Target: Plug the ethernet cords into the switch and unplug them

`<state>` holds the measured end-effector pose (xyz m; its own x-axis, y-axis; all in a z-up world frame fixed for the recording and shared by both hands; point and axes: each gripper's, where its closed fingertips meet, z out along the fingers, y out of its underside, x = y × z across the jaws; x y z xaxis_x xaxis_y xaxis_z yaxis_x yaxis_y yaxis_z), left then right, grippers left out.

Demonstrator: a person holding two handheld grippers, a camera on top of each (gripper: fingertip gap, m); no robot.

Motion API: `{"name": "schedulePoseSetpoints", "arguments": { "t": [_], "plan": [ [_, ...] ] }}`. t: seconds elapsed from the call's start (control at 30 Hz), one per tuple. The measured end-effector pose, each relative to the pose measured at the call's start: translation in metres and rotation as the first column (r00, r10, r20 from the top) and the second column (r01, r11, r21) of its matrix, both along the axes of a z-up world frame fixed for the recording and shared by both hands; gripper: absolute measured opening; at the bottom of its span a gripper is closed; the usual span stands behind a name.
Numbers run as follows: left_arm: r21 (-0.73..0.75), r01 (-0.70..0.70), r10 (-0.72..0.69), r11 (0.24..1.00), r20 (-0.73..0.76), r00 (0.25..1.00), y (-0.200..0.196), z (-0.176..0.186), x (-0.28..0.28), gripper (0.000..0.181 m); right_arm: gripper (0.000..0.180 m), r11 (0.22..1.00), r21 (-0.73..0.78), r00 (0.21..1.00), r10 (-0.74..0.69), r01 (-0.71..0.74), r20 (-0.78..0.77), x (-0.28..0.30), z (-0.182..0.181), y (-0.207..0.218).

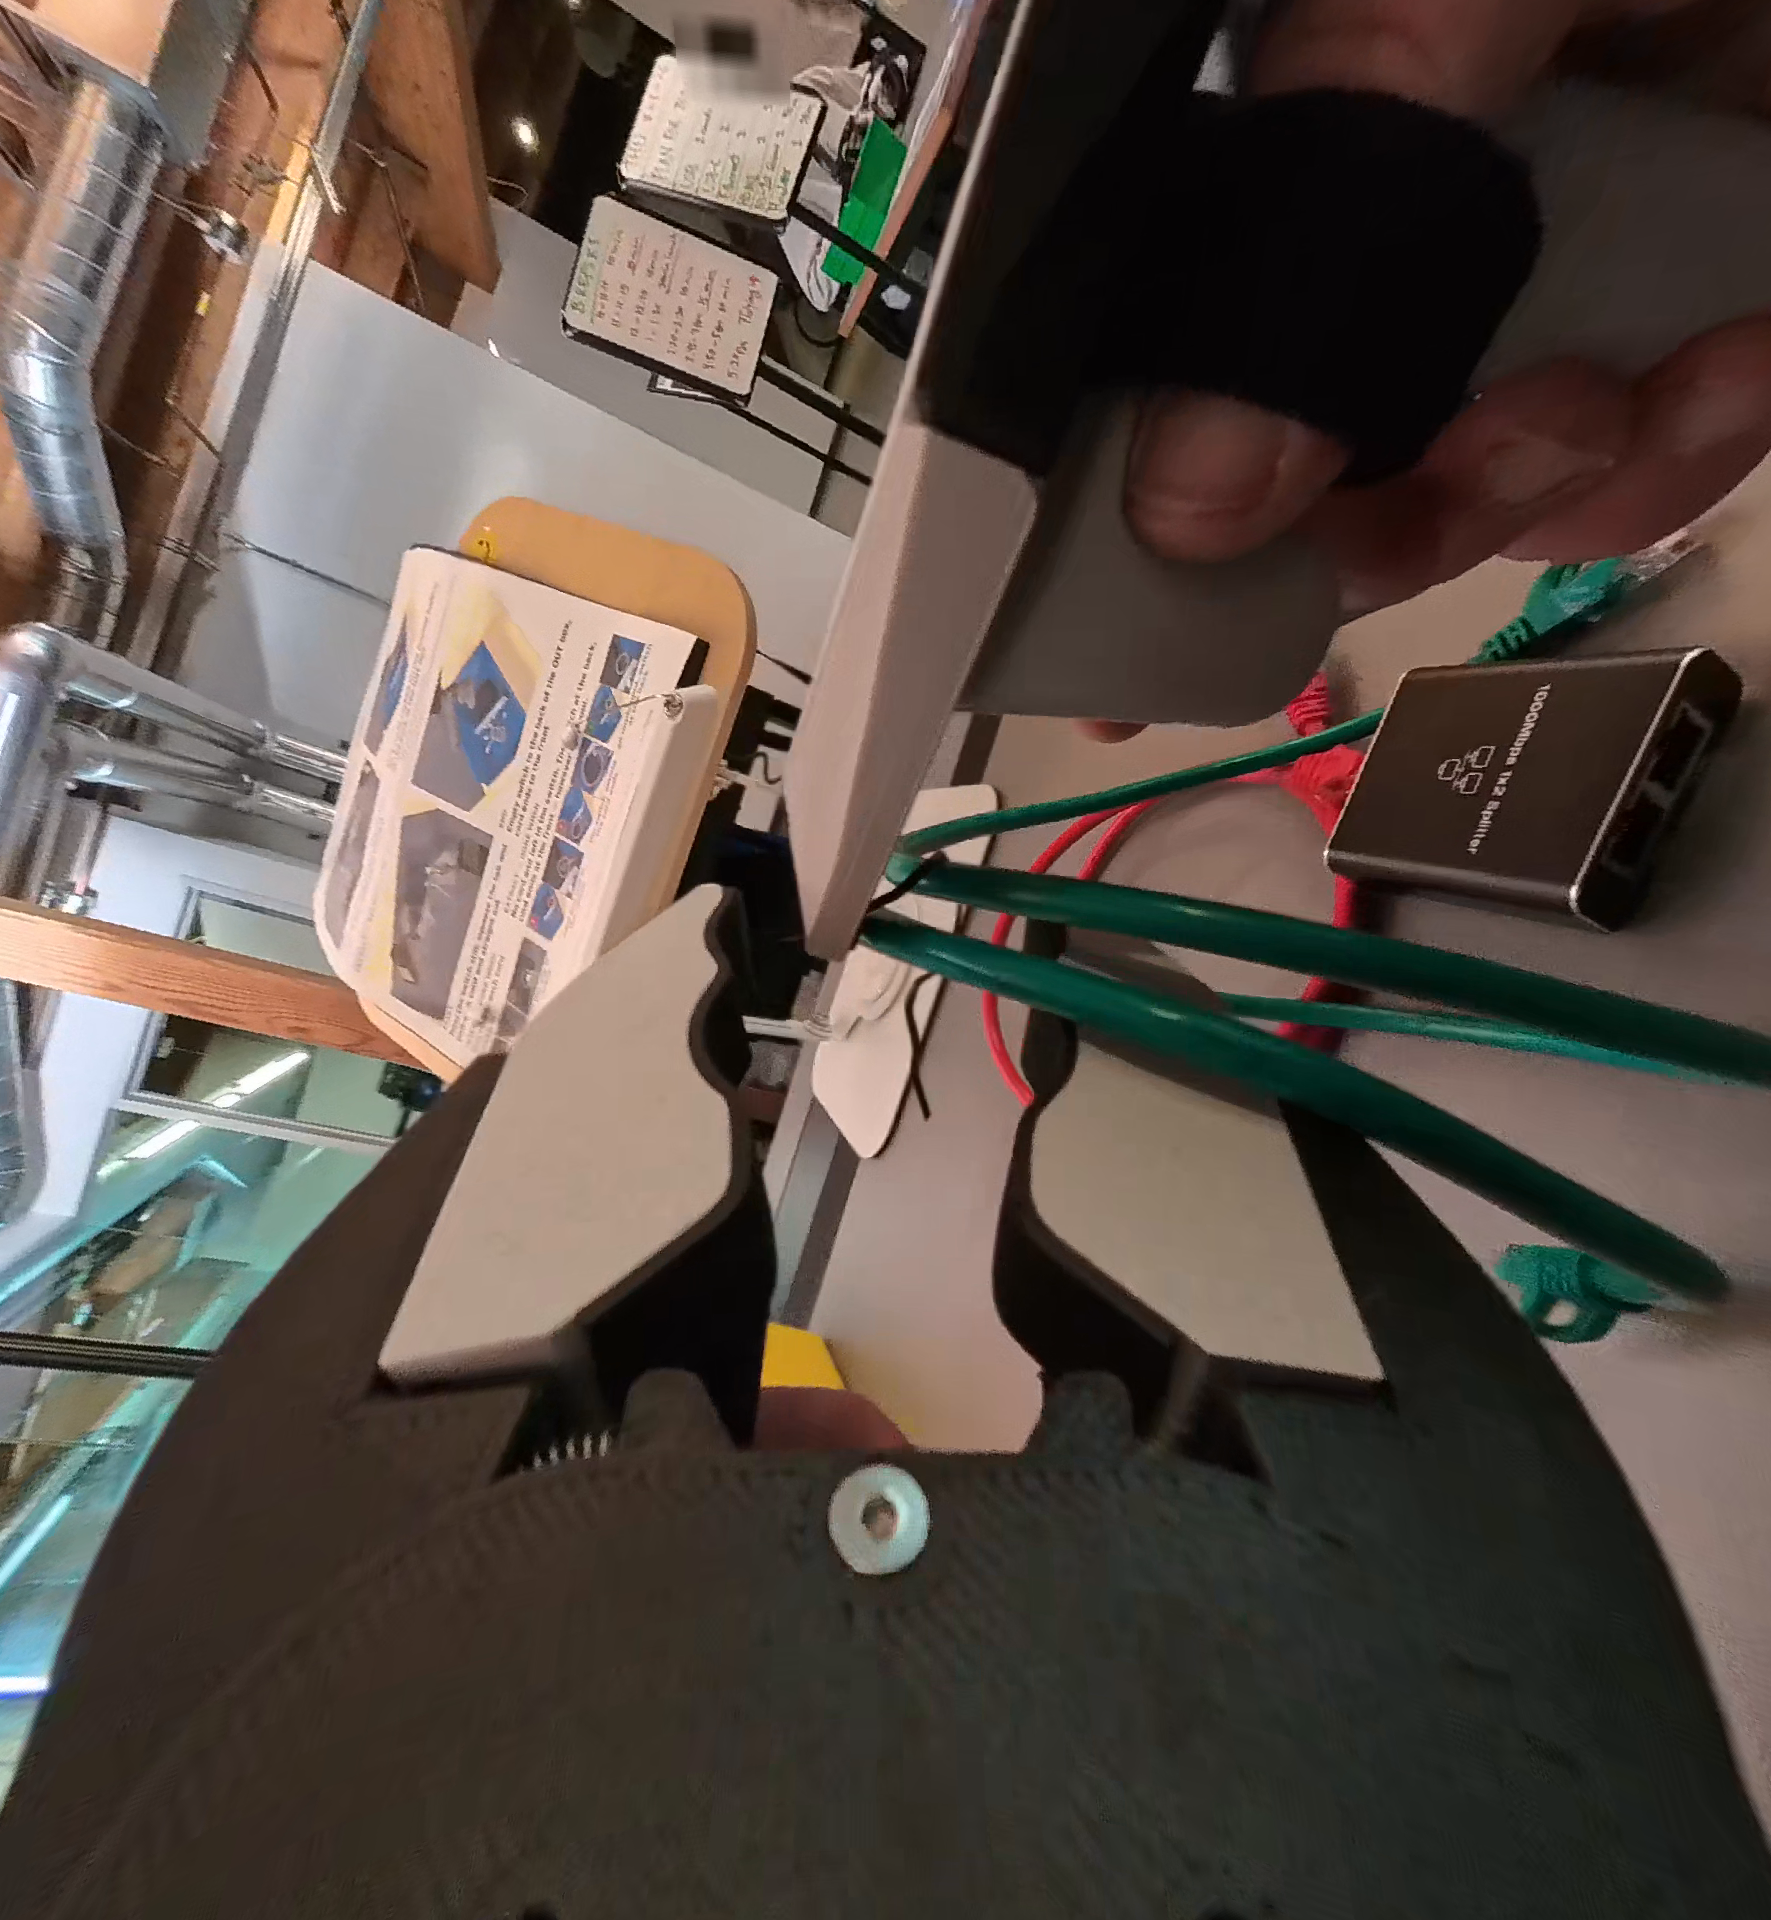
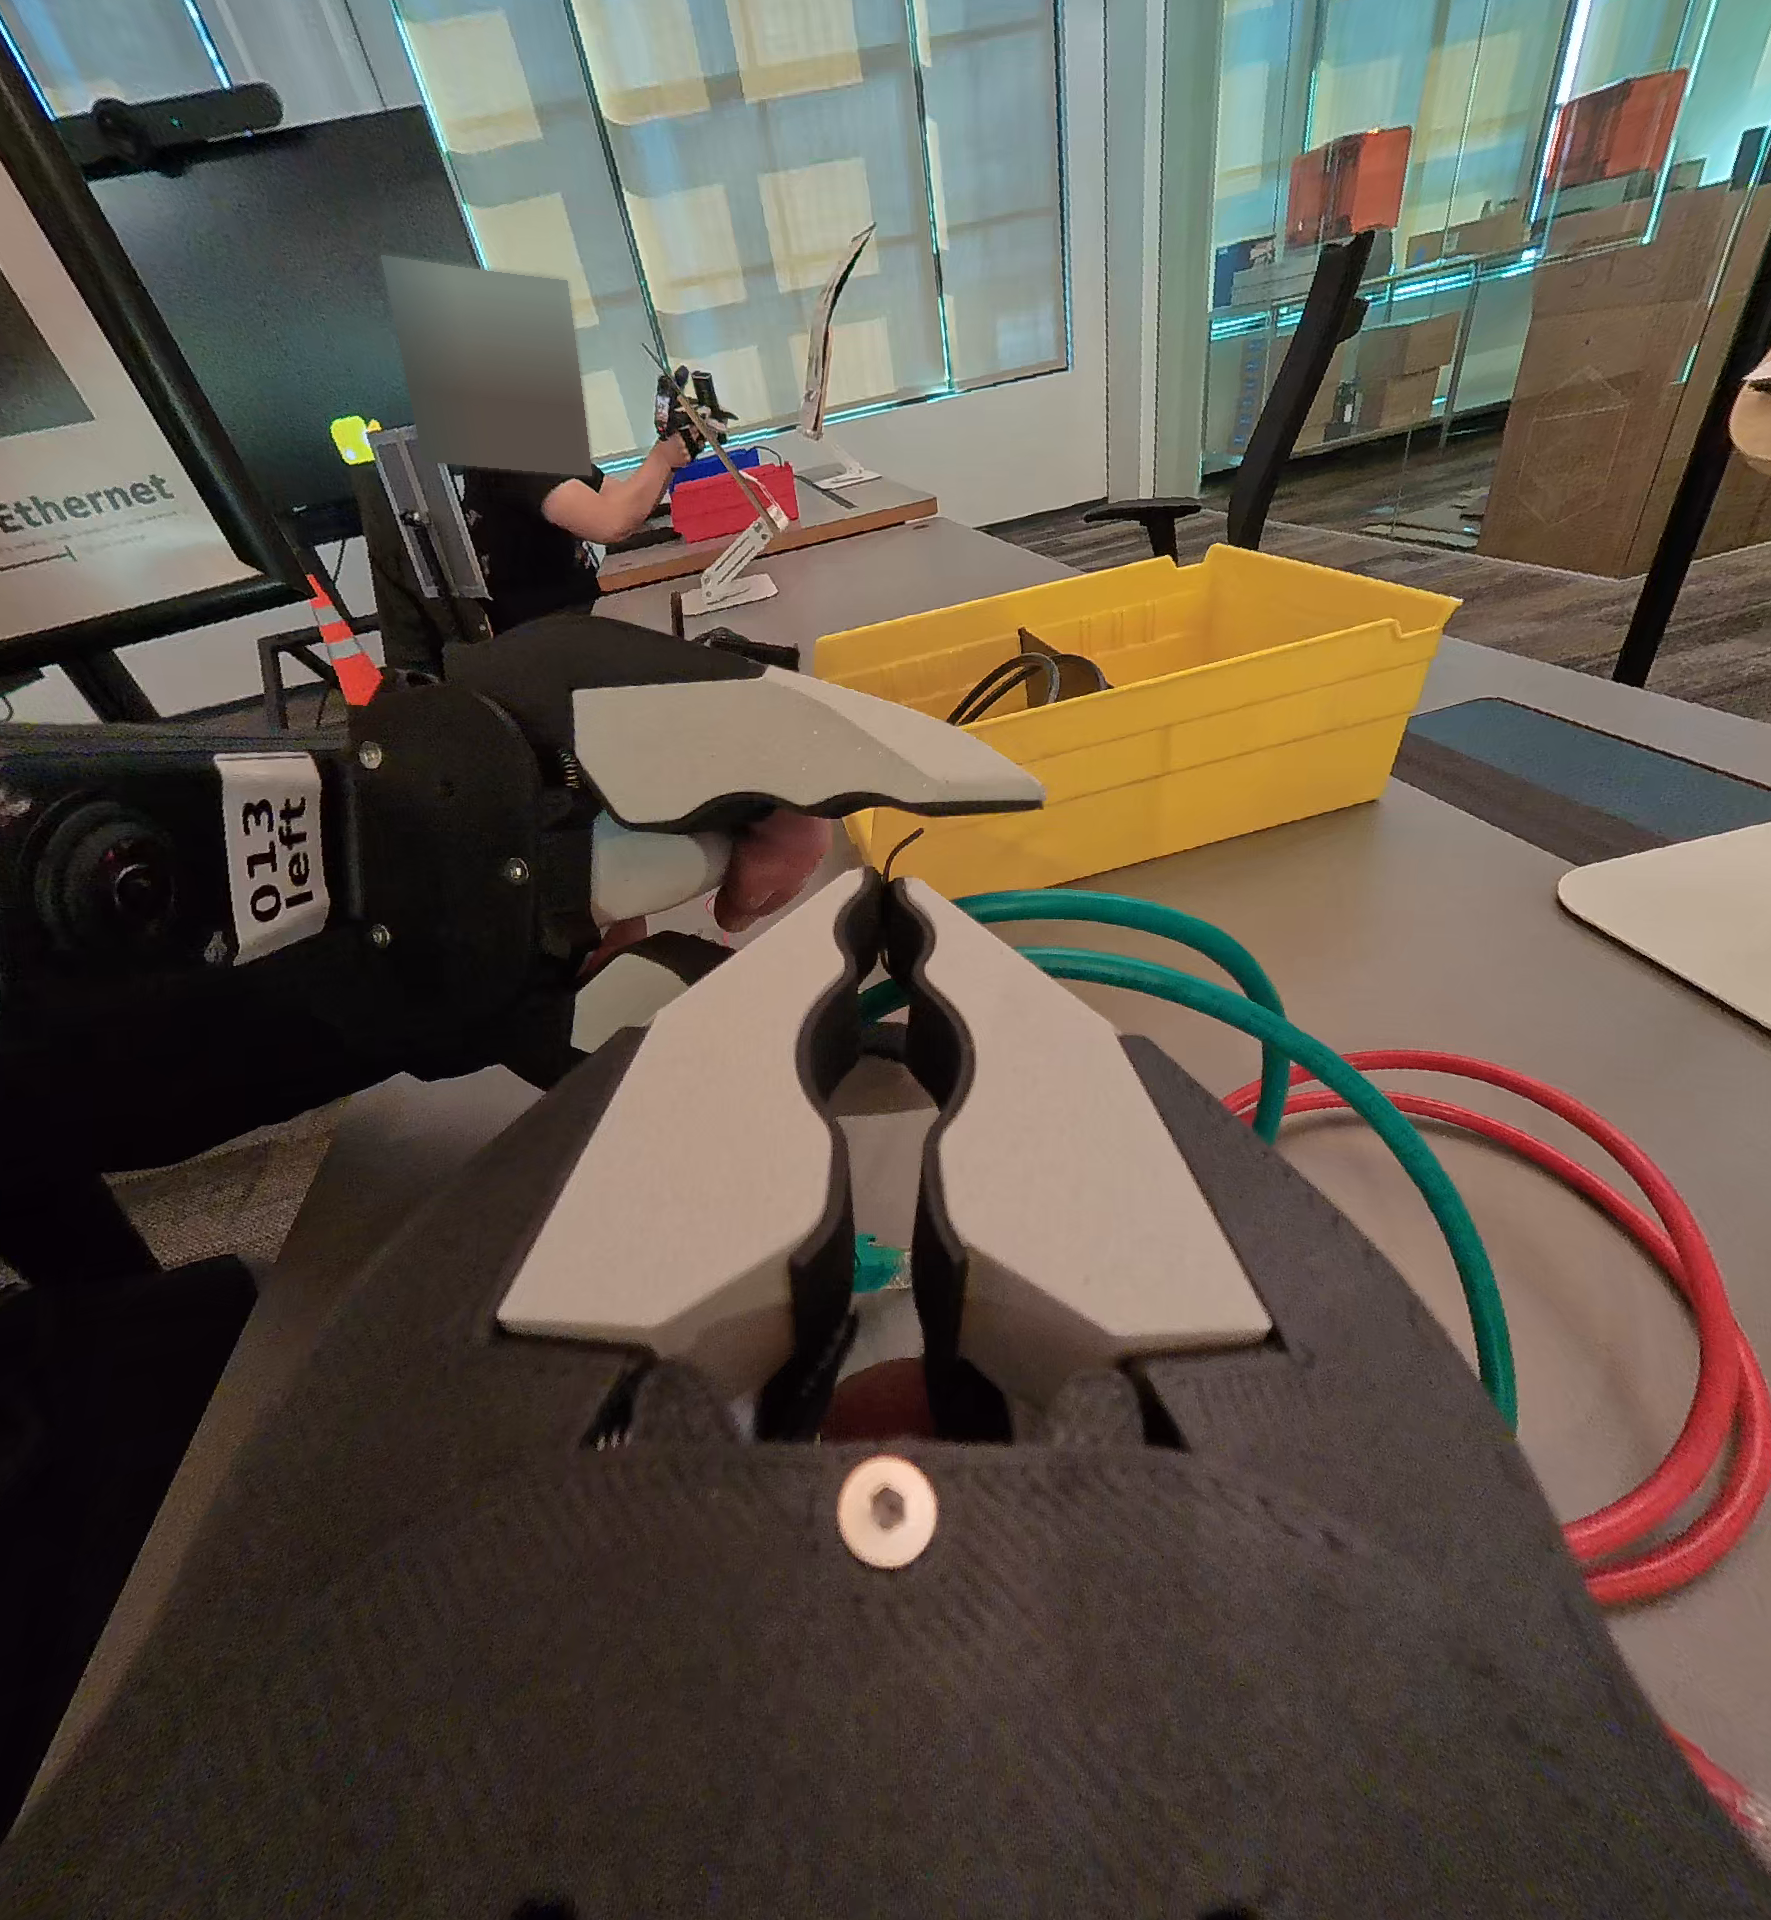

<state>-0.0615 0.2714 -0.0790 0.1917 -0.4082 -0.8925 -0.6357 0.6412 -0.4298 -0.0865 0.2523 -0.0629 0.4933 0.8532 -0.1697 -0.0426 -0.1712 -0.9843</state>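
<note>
The right tongs (image 2: 886,914) pinch a thin black tie on the green cord (image 2: 1276,1029), the left tongs (image 1: 881,997) spread nearby; unbundling looks underway, the switch (image 1: 1525,790) waiting unplugged on the desk (image 1: 1224,1299).

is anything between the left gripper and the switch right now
yes: two thick green cords run across the table between the open left gripper and the switch. the right gripper, shut on a thin black tie, also sits just ahead of it.
</note>
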Motion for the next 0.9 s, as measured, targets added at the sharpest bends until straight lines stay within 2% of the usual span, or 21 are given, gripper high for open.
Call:
{"name": "schedulePoseSetpoints", "arguments": {
  "t": [0.03,0.43,0.63,0.9],
  "plan": [
    [0.019,-0.001,0.001,1.000,-0.004,1.000,0.000,0.001,0.000,0.048,0.000,1.000,-0.001,1.000,0.000,0.000,0.000,0.000,0.000,0.000],
    [0.192,-0.067,0.074,0.979,-0.030,0.997,0.003,0.006,-0.004,0.028,0.000,1.000,-0.018,1.000,0.005,-0.005,-0.007,-0.002,-0.001,0.000],
    [0.208,-0.091,0.103,0.974,-0.047,0.994,0.007,0.004,-0.006,0.014,0.000,1.000,-0.027,1.000,0.000,0.000,0.010,-0.003,-0.003,0.000],
    [0.173,-0.120,0.131,0.978,-0.054,0.990,0.010,0.000,-0.007,0.012,0.000,0.999,-0.031,0.999,-0.026,0.027,0.039,-0.002,-0.005,0.003]
  ]
}}
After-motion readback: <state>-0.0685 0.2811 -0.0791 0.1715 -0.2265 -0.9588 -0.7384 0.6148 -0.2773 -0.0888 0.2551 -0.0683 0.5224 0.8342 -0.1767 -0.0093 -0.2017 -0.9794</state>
